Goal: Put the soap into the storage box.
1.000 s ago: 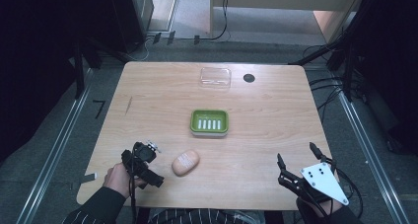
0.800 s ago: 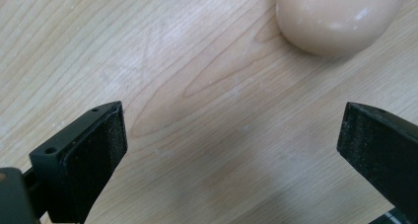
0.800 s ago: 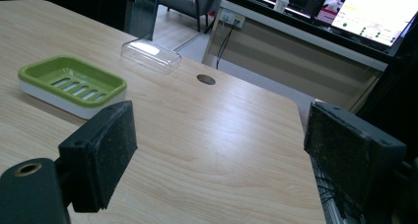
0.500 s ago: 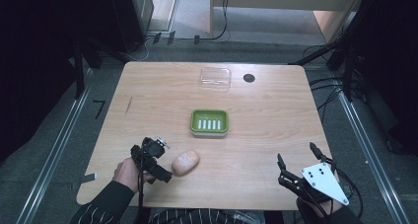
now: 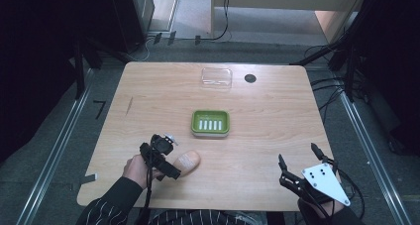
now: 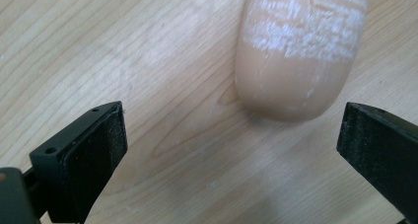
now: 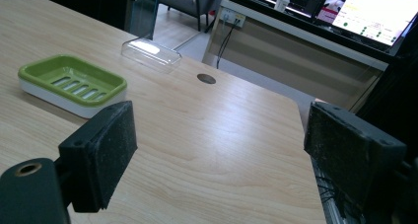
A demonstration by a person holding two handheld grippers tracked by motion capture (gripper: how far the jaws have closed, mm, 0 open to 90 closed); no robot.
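A person at a wooden desk (image 5: pixel 277 121) brings the left tongs (image 5: pixel 171 169) up against a tan bar of soap (image 5: pixel 185 161) lying near the front edge, left of centre. In the left gripper view the black jaws stand spread wide, one on each side of the frame, with the rounded end of the soap (image 6: pixel 300 51), streaked with a chalky white patch, just ahead of them and nearer the right jaw; nothing is pinched between them. The right tongs (image 5: pixel 297 164) hang at the front right corner of the desk, well apart from the soap, their jaws likewise spread and empty under a grey three-cornered plate (image 5: pixel 327 184). A green soap dish (image 5: pixel 210 123) with a slotted floor sits at mid-desk beyond the soap, and a clear plastic lid (image 5: pixel 216 78) lies near the far edge beside a small dark round hole (image 5: pixel 250 78).
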